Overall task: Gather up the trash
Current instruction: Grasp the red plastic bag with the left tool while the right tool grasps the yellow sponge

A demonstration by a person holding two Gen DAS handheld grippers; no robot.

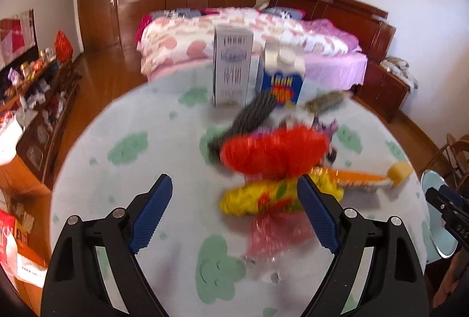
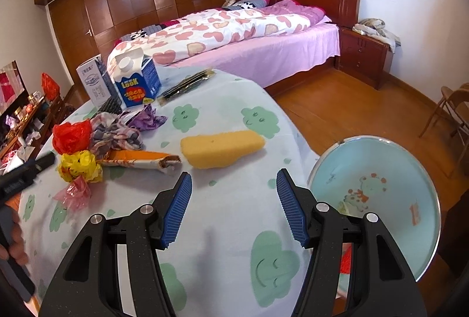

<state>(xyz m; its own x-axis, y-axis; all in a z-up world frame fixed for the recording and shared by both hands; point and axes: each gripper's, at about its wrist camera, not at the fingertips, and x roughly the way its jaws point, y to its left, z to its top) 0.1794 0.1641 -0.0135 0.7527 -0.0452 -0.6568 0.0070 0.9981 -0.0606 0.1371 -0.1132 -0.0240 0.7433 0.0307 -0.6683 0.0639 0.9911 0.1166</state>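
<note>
Pick step, nothing grabbed yet. Left gripper (image 1: 234, 211) is wide and empty, over the pink wrap (image 1: 275, 232), near the yellow wrap (image 1: 263, 197). Right gripper (image 2: 234, 199) is half open and empty, near the basin (image 2: 378, 194) on the right. Next, I'd say: left drops onto one wrap, closes, carries right to basin.
</note>
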